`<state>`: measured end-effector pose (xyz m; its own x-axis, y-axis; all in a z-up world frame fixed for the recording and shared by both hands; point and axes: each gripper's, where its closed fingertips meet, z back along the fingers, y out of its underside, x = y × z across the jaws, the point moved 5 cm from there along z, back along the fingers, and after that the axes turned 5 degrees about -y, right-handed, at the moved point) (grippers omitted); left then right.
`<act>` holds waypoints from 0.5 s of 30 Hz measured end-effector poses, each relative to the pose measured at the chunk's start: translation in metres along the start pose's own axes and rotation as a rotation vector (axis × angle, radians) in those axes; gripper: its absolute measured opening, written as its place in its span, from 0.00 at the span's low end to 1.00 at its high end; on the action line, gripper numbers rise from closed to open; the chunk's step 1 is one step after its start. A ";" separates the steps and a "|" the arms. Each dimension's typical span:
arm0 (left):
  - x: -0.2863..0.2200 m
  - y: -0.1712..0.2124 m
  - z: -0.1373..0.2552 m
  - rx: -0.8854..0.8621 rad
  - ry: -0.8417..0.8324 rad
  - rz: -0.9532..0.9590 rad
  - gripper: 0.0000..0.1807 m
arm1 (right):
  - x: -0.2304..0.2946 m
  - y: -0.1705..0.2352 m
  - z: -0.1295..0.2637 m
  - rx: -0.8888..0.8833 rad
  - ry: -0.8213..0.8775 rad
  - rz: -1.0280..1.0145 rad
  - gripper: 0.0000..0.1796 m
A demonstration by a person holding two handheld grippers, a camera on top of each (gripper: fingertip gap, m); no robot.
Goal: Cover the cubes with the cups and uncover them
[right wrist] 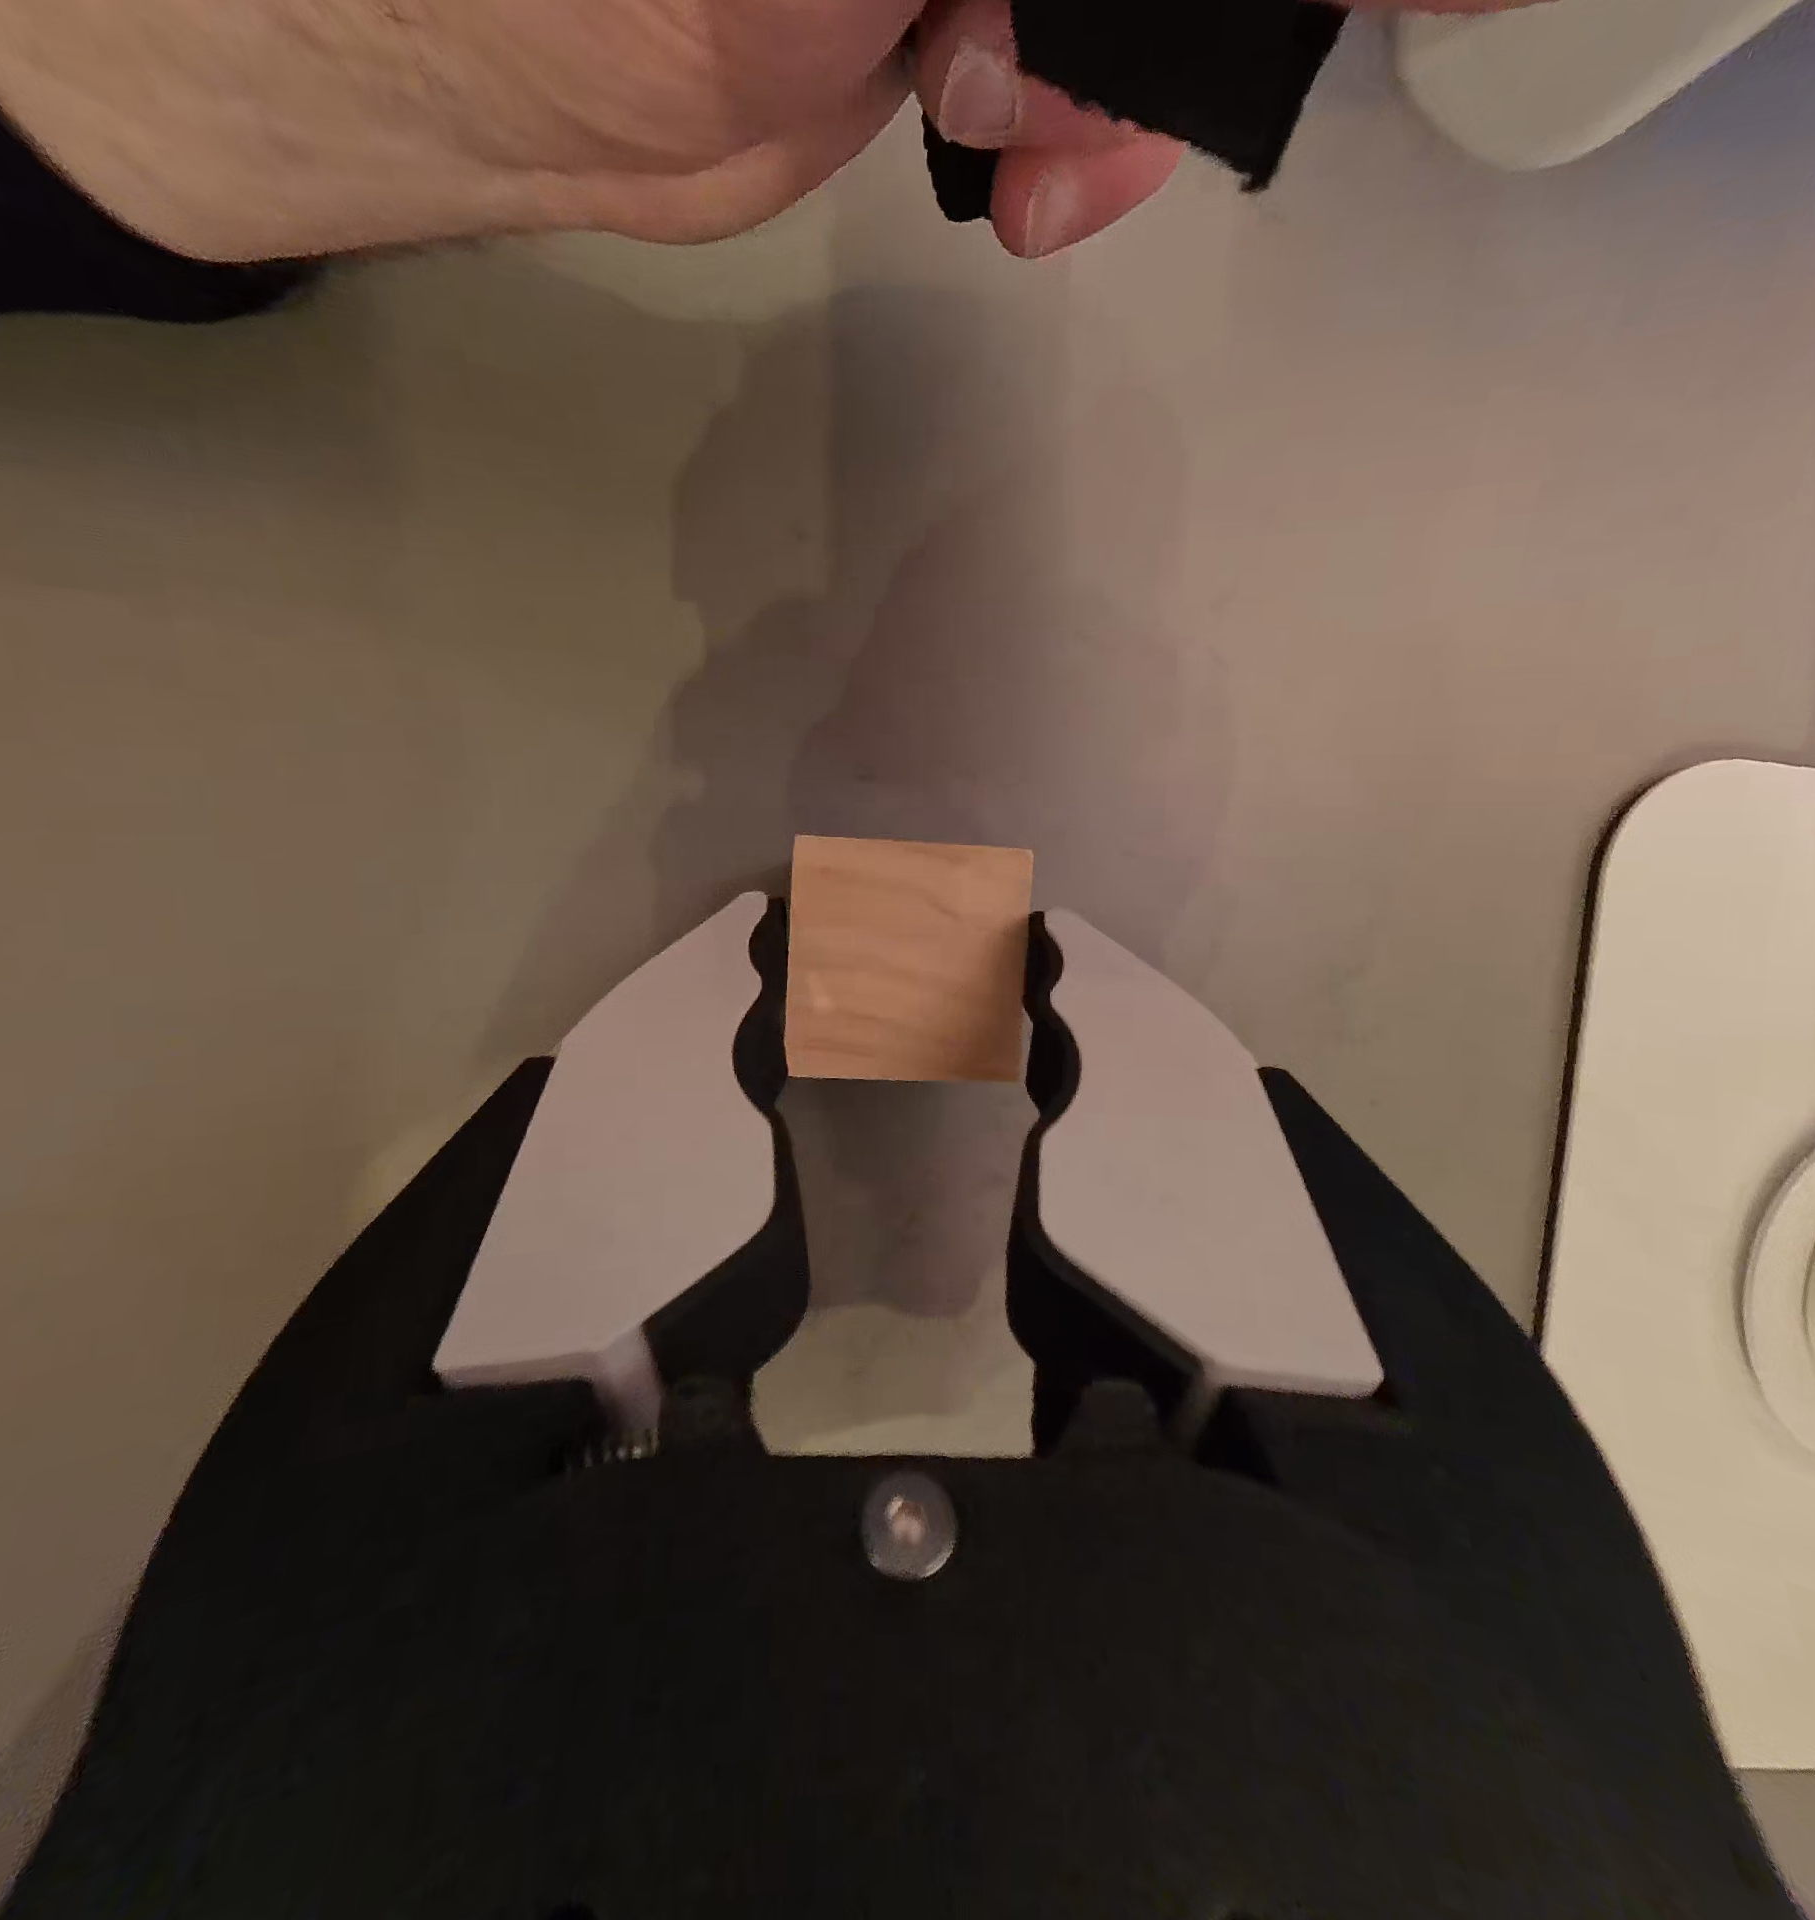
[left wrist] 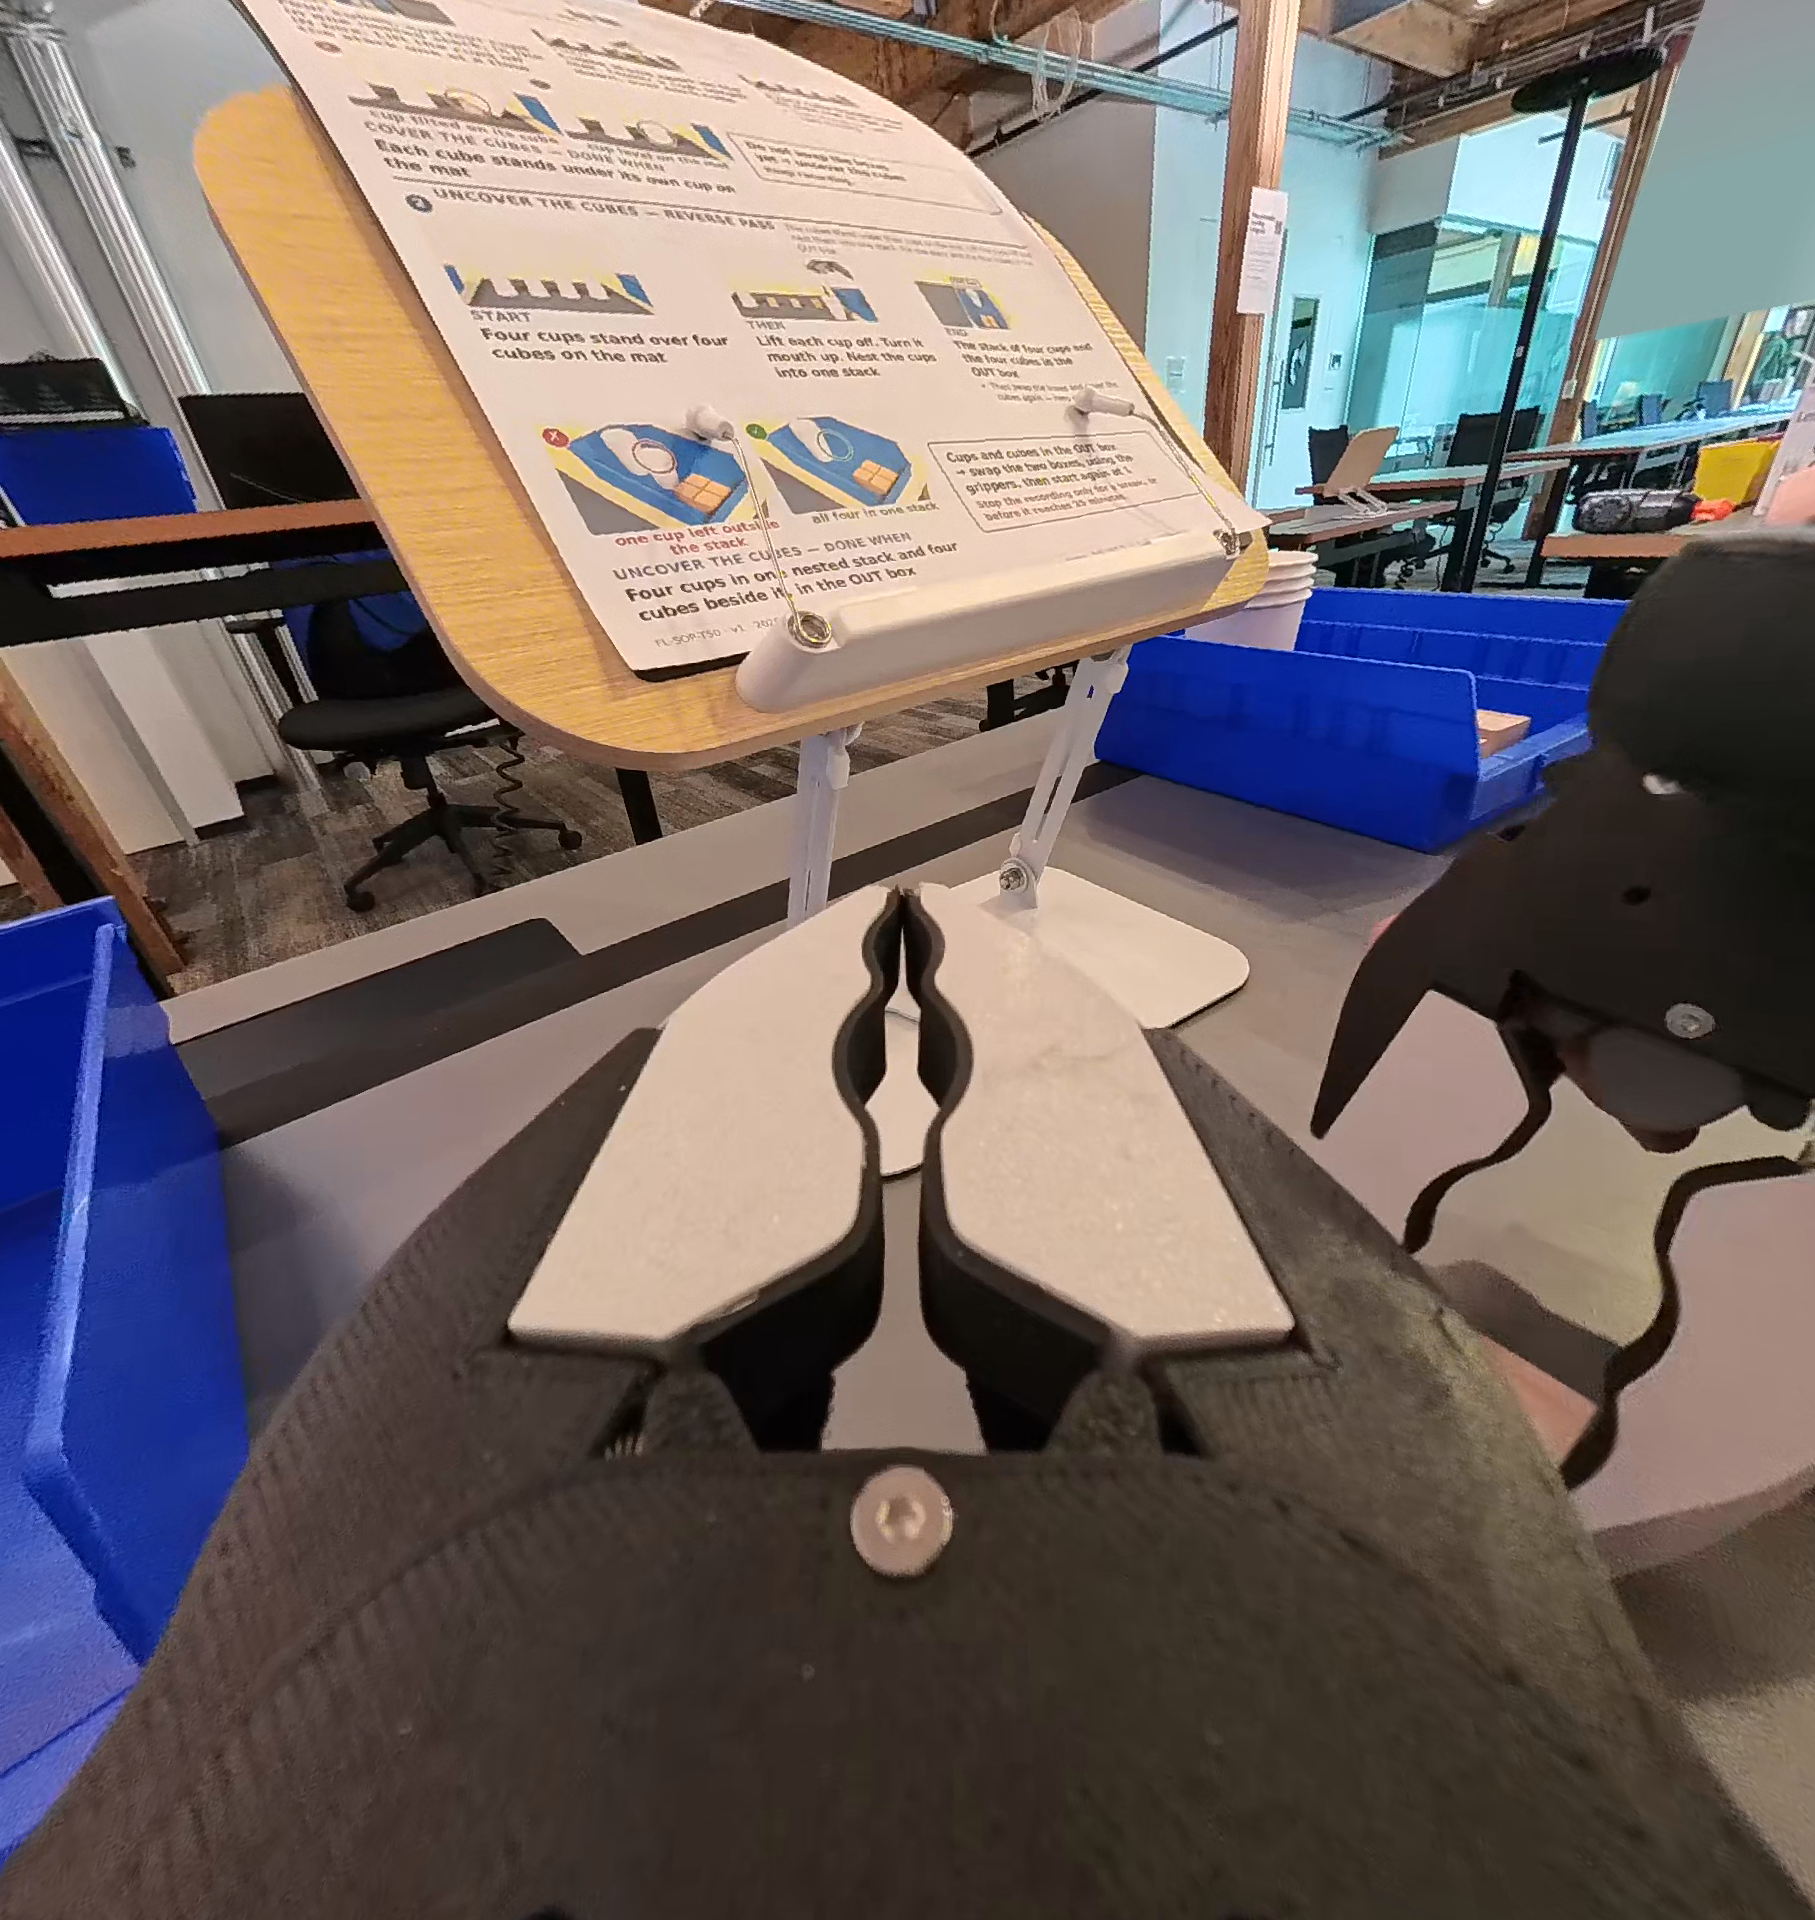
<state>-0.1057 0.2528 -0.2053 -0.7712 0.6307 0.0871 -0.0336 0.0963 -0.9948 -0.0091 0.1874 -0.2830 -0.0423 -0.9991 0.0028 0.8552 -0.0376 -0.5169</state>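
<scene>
One wooden cube (right wrist: 908, 961) square-on between right gripper (right wrist: 908, 935) fingers (right wrist: 674, 1049)

Tan wooden cube (right wrist: 908, 961), blue bins (left wrist: 1329, 727), grey table (right wrist: 363, 623).

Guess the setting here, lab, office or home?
Probably an open-plan office or lab set up for data collection. Rows of desks with office chairs stand behind the work table, blue plastic bins sit on it, and an instruction sheet is propped on a wooden stand.
</scene>
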 end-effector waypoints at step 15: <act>-0.001 0.000 -0.001 -0.005 0.005 0.012 0.00 | -0.068 0.138 0.250 -0.040 0.233 0.052 0.25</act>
<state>-0.1043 0.2523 -0.2053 -0.7684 0.6356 0.0755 -0.0212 0.0926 -0.9955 0.2407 0.2454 -0.1409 -0.1212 -0.9679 -0.2202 0.8382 0.0191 -0.5451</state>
